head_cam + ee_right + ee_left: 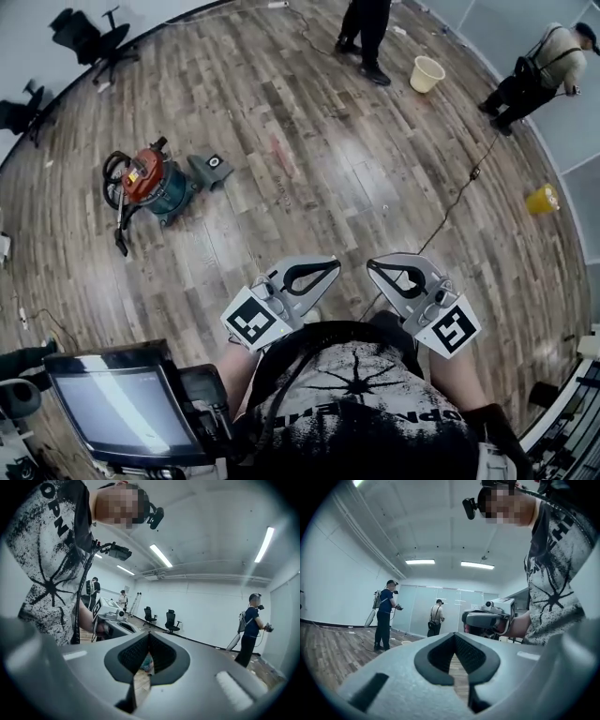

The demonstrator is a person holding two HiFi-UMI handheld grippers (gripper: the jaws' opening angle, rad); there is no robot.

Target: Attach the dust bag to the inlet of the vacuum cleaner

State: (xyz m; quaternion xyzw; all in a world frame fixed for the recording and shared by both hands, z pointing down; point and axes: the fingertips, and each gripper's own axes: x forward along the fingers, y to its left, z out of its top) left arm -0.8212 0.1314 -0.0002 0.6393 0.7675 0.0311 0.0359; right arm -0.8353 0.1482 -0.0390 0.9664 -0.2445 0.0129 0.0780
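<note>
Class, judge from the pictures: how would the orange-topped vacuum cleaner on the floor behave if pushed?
The vacuum cleaner looks squat, so it probably resists tipping. On the smooth wooden floor it may slide. Its looped black hose looks floppy and would likely drag.

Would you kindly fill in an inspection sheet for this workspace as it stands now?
Surface: wooden plank floor.
Job's things: vacuum cleaner on the floor at left; grey flat piece beside it, possibly the dust bag.
Clutter: cream bucket, yellow container.
Tongs: left tongs and right tongs shut, empty, near the torso.
Cables: cable across the floor at right.
Surroundings: office chairs, monitor, a person, a second person.
</note>
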